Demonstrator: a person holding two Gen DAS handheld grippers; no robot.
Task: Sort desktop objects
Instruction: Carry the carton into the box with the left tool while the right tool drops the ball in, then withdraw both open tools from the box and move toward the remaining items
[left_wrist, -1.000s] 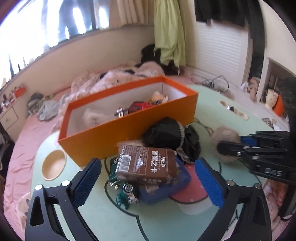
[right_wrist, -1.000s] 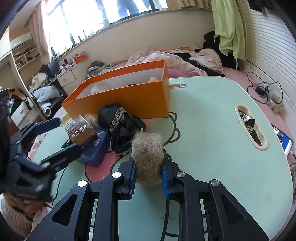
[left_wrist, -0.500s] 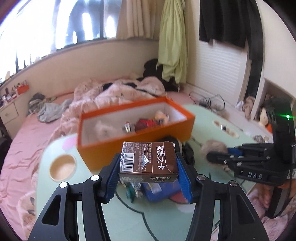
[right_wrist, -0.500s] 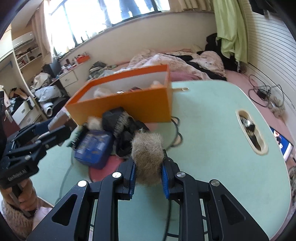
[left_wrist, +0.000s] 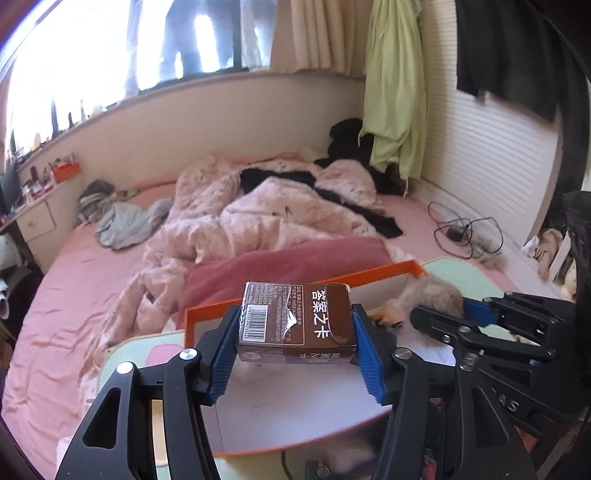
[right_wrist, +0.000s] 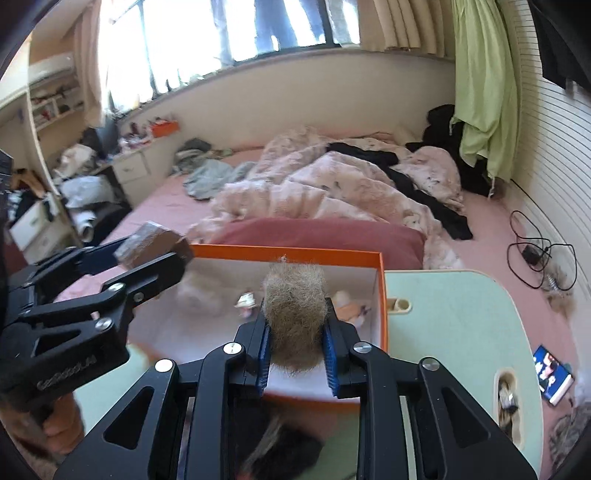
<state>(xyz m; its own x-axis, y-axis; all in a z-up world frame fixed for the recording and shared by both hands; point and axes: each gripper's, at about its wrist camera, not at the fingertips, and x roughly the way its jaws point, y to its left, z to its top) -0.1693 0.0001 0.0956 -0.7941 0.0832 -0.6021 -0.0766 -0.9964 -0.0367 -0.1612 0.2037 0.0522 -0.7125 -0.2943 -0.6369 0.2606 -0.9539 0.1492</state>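
Item: brown carton (left_wrist: 295, 321), long axis crosswise, sits between the left gripper (left_wrist: 293, 349) fingers, which are opening. It hangs above the orange box (left_wrist: 373, 275), whose cavity lies at 6 o'clock, directly below.

Item: fur ball (right_wrist: 294, 314), clenched by the right gripper (right_wrist: 295, 363), over the same box's 3 o'clock end.

One orange box (right_wrist: 382, 295), one brown carton (left_wrist: 295, 325), one fur ball (right_wrist: 295, 306), two grippers.
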